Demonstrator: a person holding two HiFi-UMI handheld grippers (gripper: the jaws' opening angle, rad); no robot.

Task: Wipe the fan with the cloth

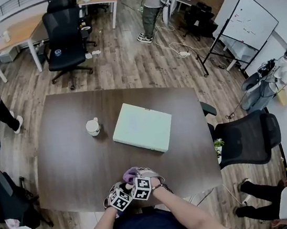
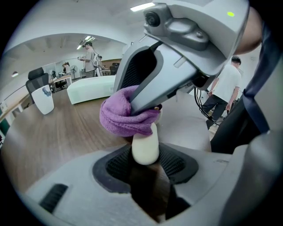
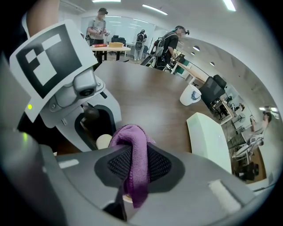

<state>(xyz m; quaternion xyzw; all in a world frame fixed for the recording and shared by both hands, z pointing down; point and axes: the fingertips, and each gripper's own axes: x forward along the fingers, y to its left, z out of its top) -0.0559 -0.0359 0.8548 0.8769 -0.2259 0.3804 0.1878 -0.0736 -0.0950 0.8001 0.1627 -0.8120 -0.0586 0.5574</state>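
Both grippers meet over the front edge of the brown table point(image 1: 71, 164). My left gripper point(image 2: 146, 155) is shut on a short cream-white rounded stem point(image 2: 146, 148), which seems to be part of the small fan; the rest of the fan is hidden. My right gripper point(image 3: 135, 174) is shut on a bunched purple cloth point(image 3: 132, 145). It comes in from above in the left gripper view and presses the cloth point(image 2: 126, 115) onto the top of the stem. In the head view the cloth point(image 1: 130, 174) shows just beyond the two marker cubes.
A pale green flat box point(image 1: 142, 127) lies mid-table, with a white mug point(image 1: 93, 127) to its left. A black office chair point(image 1: 245, 139) stands at the table's right side and another point(image 1: 64, 38) beyond the far edge. People stand around the room. A whiteboard point(image 1: 249, 19) is at the back right.
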